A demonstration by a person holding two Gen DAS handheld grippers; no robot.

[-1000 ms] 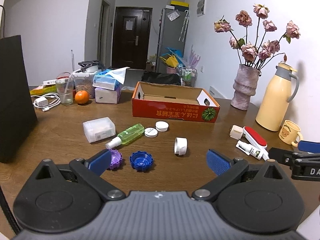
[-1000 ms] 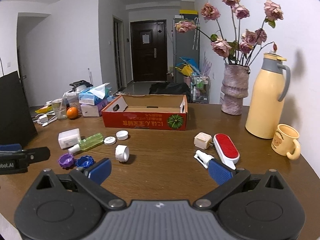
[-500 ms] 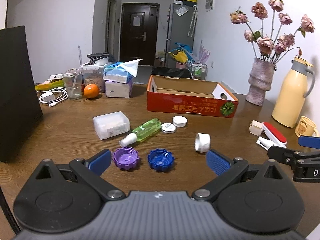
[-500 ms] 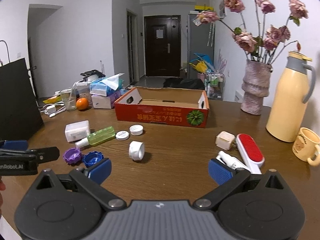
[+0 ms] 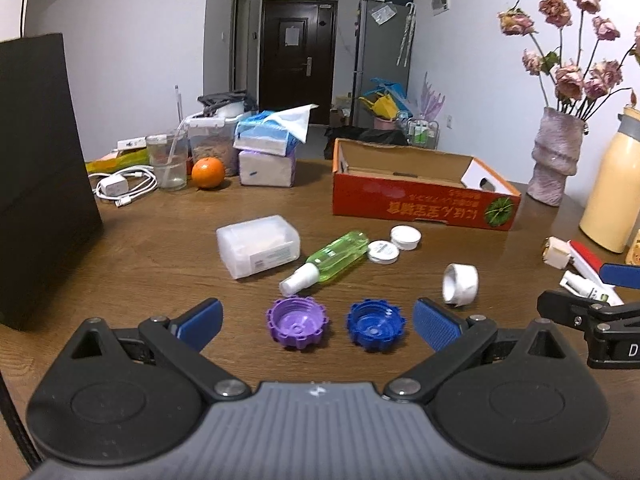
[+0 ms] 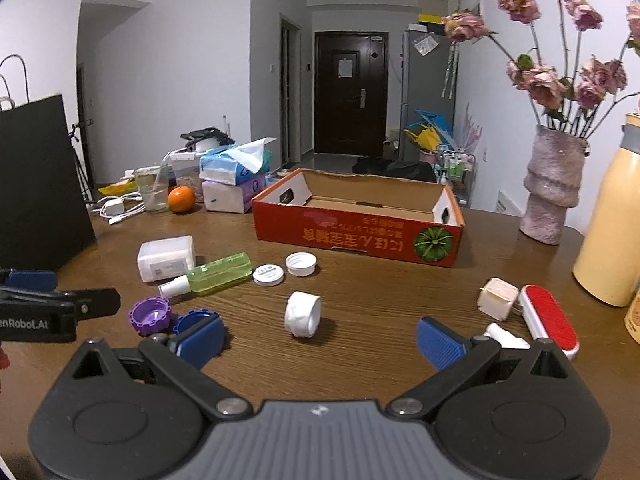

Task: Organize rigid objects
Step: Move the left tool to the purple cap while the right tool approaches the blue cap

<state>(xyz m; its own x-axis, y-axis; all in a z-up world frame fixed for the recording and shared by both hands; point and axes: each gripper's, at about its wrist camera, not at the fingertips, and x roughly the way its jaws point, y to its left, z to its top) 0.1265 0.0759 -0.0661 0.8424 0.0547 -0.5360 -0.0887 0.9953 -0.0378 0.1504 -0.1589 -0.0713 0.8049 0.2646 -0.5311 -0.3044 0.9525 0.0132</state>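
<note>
We are holding the left gripper low over the table, its fingers spread wide and gripping nothing, framing the purple cap and the blue cap that are lying just beside each other, well in front of the red cardboard box. The right gripper is likewise gaping and empty, facing the white ring in front of the box.

We are risking a double catch: with both caps sitting between the left fingers, closing could pinch the two together and flick one away. The ring, lying on its side, could roll if nudged.

Between the caps and the box, the green spray bottle, two white lids and the clear plastic case are crowding a direct path. The box looks empty.
</note>
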